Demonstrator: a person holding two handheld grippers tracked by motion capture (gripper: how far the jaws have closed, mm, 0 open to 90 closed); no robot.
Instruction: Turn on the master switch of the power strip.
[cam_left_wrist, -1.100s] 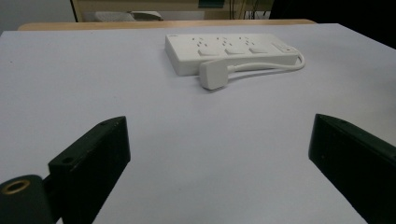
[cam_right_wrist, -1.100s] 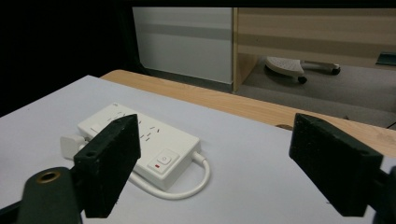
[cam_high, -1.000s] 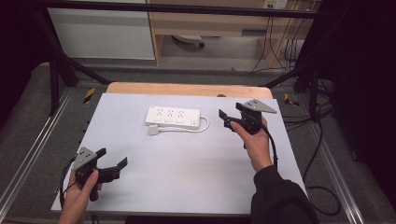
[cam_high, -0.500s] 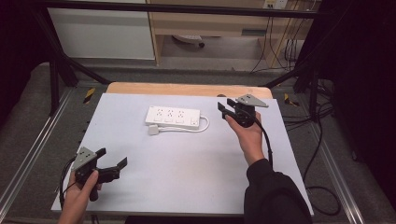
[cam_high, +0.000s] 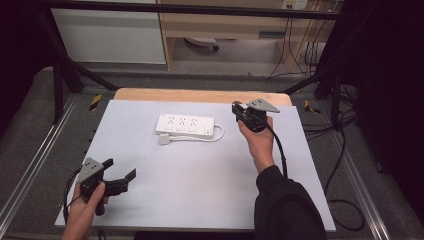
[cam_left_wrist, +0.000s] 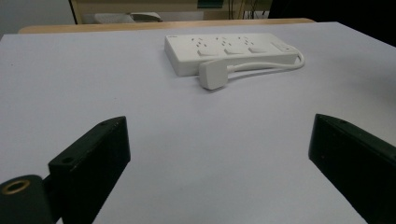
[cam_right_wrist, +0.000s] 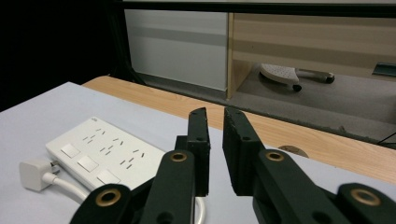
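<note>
At the lower left of the high view, the left gripper (cam_high: 120, 181) sits low over the white table (cam_high: 200, 170), its jaws wide apart and holding nothing; in the left gripper view they stand at either side of the frame with bare table between them. It is well apart from everything else.

Just left of centre in the upper half of the high view lies the strip (cam_high: 185, 125), flat on the table, its cable (cam_high: 217, 136) looping round the right end and back to the plug (cam_high: 165, 139), which rests unplugged just in front of the strip's left end.

Right of it, the right gripper (cam_high: 237, 108) hovers near the strip's right end. In the right gripper view its jaws are nearly together, a narrow gap between them, gripping nothing.

I judge this to be the approach: nothing is grasped. The next move likely calls for parting the right jaws and lowering onto the strip or cable, while the left crosses toward the plug.
</note>
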